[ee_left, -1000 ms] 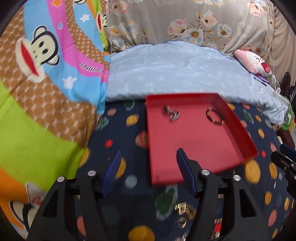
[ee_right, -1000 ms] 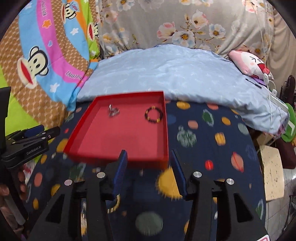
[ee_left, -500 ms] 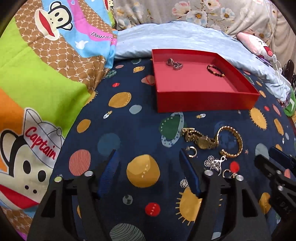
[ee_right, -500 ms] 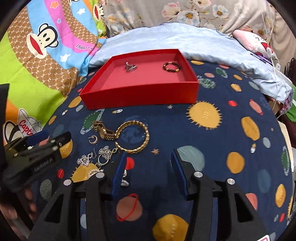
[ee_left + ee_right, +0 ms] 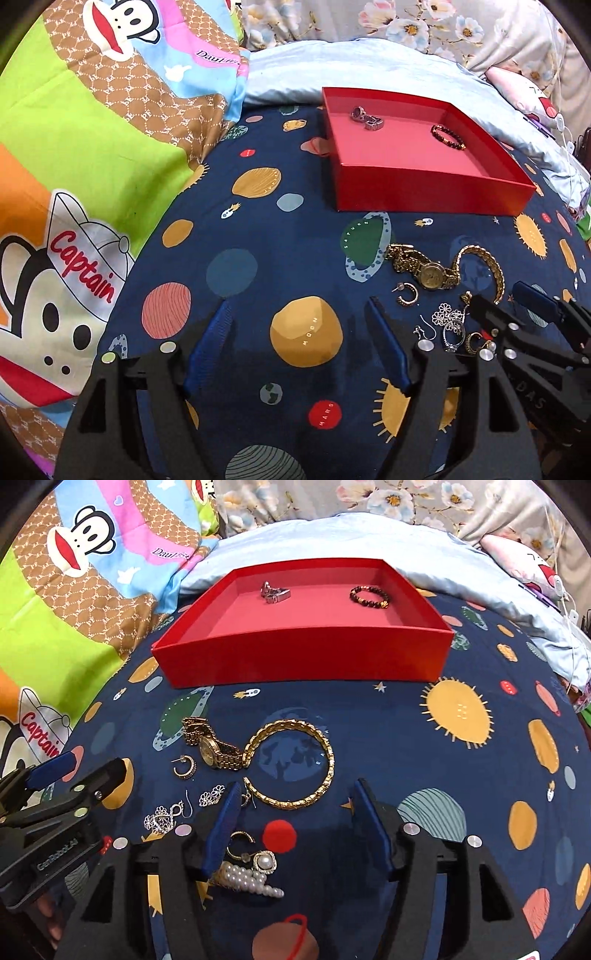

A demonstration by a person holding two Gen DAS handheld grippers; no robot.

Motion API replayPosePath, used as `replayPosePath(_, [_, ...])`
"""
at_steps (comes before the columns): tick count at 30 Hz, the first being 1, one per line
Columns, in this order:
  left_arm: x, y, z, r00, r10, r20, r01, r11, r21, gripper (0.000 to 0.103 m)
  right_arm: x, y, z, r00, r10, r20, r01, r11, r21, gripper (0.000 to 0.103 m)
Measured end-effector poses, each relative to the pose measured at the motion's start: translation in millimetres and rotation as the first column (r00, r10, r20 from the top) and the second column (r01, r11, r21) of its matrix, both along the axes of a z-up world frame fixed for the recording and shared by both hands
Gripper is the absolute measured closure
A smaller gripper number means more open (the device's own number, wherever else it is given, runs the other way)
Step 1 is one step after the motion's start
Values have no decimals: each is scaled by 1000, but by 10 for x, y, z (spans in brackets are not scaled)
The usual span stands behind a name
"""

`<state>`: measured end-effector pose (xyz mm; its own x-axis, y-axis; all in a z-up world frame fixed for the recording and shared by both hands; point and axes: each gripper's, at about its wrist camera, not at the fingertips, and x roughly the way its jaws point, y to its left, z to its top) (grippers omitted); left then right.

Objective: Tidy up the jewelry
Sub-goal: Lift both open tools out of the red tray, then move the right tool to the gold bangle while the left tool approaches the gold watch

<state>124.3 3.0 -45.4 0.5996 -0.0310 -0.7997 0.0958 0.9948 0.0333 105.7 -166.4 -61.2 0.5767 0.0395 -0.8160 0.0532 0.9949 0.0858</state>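
Note:
A red tray (image 5: 295, 653) (image 5: 424, 192) sits on the planet-print bedsheet, holding a silver watch (image 5: 275, 592) (image 5: 365, 117) and a dark bead bracelet (image 5: 369, 596) (image 5: 447, 136). In front of it lie a gold watch (image 5: 214, 749) (image 5: 428, 271), a gold bangle (image 5: 325, 775) (image 5: 495, 267), a gold hoop earring (image 5: 186, 766) (image 5: 408, 295), silver flower earrings (image 5: 166, 818) (image 5: 448, 317) and pearl pieces (image 5: 251, 880). My right gripper (image 5: 293, 827) is open, low over the bangle's near edge and the pearls. My left gripper (image 5: 299, 343) is open and empty, left of the jewelry.
A cartoon monkey blanket (image 5: 92, 147) lies to the left. A pale blue pillow (image 5: 351, 539) and floral cushions (image 5: 406, 498) lie behind the tray. A pink plush toy (image 5: 524, 88) lies at the far right. Each gripper shows in the other's view.
Both grippers have pulled back from the tray and dropped toward the loose jewelry on the sheet. Both stayed open.

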Motion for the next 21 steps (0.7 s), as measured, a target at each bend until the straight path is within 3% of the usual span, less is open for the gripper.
replayPosePath(7, [10, 5, 3, 1000, -2, 1, 2, 1000, -10, 31, 29, -22, -19, 1000, 6, 12, -6, 1000, 1, 46])
replayPosePath(9, [14, -2, -2, 1000, -4, -2, 4, 1000, -12, 31, 30, -18, -17, 1000, 12, 16, -12, 1000, 2, 58])
replayPosePath(11, [18, -10, -3, 1000, -8, -4, 8, 1000, -14, 31, 34, -28, -12, 1000, 11, 15, -11, 1000, 9, 60])
replayPosePath(21, [44, -90, -15, 999, -32, -22, 31, 999, -39, 31, -31, -156, 47, 999, -16, 34, 14, 999, 48, 60])
